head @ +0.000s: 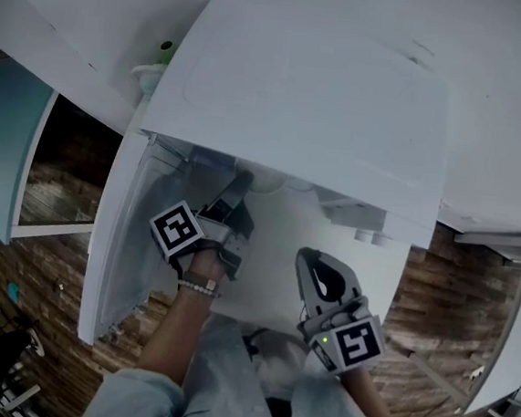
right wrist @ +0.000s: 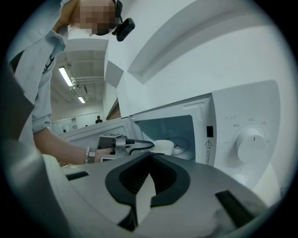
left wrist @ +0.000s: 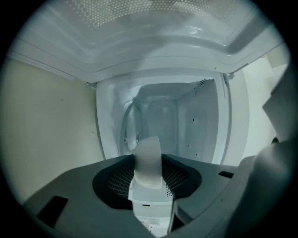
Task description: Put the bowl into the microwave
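Bowl (right wrist: 164, 147) at microwave (head: 299, 97) mouth, door (head: 120, 235) open

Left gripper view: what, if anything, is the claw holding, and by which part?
The left claw grips the white bowl by its rim. The right claw is shut, empty.

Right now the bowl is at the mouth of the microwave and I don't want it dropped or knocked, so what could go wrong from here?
The left gripper pinches the white bowl by one side of its rim only, so it may tip or slip. The open microwave door stands close beside that arm, and a bump there could jolt the bowl. The right gripper is shut, empty and held back, so it probably could not catch the bowl.
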{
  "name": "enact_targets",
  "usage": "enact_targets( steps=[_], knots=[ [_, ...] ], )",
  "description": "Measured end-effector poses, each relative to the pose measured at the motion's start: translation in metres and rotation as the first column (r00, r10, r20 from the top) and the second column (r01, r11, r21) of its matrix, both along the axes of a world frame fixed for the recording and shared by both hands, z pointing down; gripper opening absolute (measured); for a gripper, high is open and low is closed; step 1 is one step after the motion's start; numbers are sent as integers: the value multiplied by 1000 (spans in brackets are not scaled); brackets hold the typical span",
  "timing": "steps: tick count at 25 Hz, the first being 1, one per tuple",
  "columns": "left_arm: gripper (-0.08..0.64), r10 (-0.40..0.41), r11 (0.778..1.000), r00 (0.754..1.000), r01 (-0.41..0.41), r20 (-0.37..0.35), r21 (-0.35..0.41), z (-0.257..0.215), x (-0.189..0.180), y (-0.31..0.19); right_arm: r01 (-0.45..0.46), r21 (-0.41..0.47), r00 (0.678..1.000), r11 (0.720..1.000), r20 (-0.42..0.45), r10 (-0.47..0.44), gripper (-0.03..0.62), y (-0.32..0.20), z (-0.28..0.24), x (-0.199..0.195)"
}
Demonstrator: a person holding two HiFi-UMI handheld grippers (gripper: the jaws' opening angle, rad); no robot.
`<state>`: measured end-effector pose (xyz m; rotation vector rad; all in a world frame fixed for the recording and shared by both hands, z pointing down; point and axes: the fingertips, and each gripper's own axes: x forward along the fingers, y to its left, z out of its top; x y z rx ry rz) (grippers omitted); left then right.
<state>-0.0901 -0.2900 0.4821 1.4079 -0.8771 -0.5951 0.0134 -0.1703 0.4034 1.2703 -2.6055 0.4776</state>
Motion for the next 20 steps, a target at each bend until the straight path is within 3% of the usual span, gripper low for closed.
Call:
enact_targets(
  steps=[8, 20],
  knots=[
    [176, -44, 999, 999, 44, -22, -18, 9, 0, -23, 23, 5, 1000, 1000, -1, -23, -2, -3, -2, -4],
    [176, -29, 1000, 999, 30, 37, -8, 8, 10, -44, 30, -2, 1000, 1000, -5, -30, -2, -1, 2, -3]
  ],
)
